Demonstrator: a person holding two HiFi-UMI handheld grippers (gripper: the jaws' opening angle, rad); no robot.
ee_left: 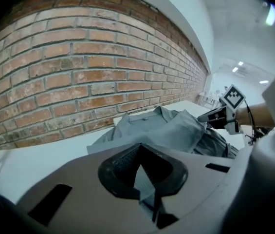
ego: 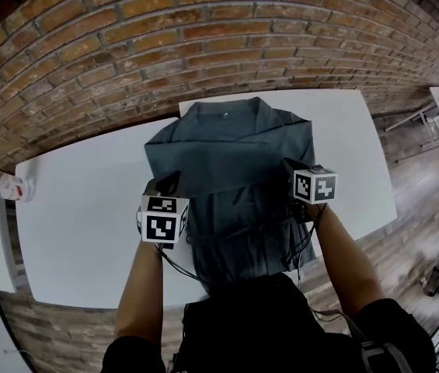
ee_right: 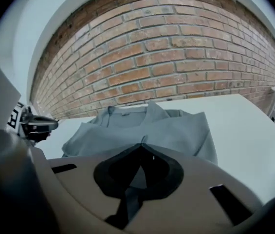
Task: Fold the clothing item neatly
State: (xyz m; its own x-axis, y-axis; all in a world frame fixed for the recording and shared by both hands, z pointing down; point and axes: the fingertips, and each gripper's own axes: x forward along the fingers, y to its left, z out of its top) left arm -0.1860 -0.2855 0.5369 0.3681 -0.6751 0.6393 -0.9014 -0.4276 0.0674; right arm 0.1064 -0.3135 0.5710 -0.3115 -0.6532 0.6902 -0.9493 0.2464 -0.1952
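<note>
My left tool (ego: 169, 183) is clamped shut on a pinch of cloth at the left end of the fold edge. The grey shirt (ego: 231, 150) lies on the worktop (ego: 79, 216) with its collar toward the brick wall (ego: 203, 37). One panel is doubled over the chest, and the rest sags darker toward me. My right tool (ego: 292, 169) is closed on cloth at the right end. I judge the lengthwise fold is partway done. Next I'd carry both corners level toward the shoulders with the edge taut, lay it down square, then let go.
</note>
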